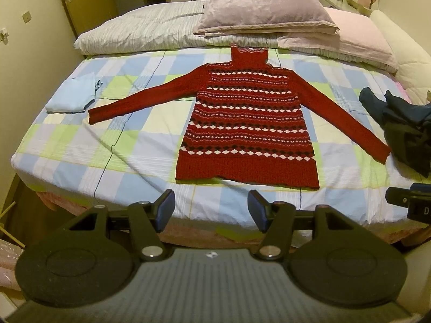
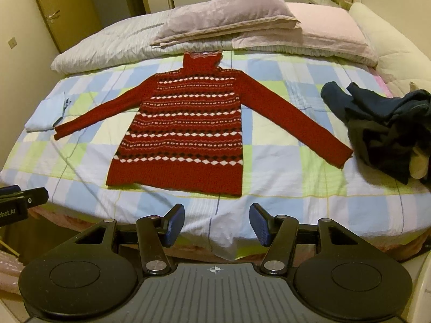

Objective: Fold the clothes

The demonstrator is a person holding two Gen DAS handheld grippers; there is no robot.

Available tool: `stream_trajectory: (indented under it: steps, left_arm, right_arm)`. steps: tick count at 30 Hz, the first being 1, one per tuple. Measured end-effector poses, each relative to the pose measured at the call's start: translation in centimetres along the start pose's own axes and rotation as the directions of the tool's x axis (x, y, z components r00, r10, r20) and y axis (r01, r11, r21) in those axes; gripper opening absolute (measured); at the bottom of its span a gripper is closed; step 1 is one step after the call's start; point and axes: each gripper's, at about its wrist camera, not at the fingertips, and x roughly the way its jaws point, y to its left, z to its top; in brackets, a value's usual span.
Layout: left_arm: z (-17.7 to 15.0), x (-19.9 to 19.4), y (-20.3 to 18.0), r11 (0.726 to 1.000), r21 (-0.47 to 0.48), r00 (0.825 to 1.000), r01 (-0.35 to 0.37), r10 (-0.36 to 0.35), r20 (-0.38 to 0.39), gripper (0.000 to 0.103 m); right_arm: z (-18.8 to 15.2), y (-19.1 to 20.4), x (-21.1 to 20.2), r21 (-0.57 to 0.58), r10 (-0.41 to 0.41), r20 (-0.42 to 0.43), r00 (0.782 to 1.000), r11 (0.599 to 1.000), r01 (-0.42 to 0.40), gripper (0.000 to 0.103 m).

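A red patterned turtleneck sweater (image 1: 247,123) lies flat and face up on the checked bedsheet (image 1: 80,145), both sleeves spread out; it also shows in the right wrist view (image 2: 186,134). My left gripper (image 1: 211,211) is open and empty, held off the near edge of the bed below the sweater's hem. My right gripper (image 2: 216,224) is open and empty, also short of the near bed edge, below the hem. The right gripper's body shows at the right edge of the left wrist view (image 1: 412,202).
A folded light blue garment (image 1: 71,94) lies at the left of the bed. A heap of dark clothes (image 2: 388,132) lies at the right, beside the sweater's right cuff. Pillows and a folded mauve blanket (image 1: 264,13) line the head of the bed.
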Motion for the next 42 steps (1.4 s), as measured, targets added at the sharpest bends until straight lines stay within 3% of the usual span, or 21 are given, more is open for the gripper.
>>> stream_trajectory:
  steps: [19, 27, 37, 42]
  left_arm:
    - [0.4, 0.9, -0.1, 0.999, -0.040, 1.000, -0.025, 0.026, 0.003, 0.056]
    - [1.7, 2.1, 0.1, 0.998, -0.056, 0.999, -0.006, 0.008, 0.044, 0.056]
    - [5.4, 6.8, 0.2, 0.996, -0.055, 0.997, 0.068, -0.065, 0.051, 0.056]
    - [8.6, 11.0, 2.0, 0.986, -0.122, 0.994, 0.111, -0.109, 0.022, 0.055]
  right_arm:
    - [0.8, -0.4, 1.3, -0.037, 0.026, 0.007, 1.000, 0.999, -0.026, 0.057]
    - [1.5, -1.7, 2.4, 0.000, 0.030, 0.007, 1.000, 1.000, -0.030, 0.057]
    - [3.4, -5.3, 5.3, 0.139, 0.000, -0.010, 1.000, 0.990, 0.001, 0.057]
    - [5.7, -5.9, 8.0, 0.203, 0.004, -0.023, 1.000, 0.979, 0.001, 0.057]
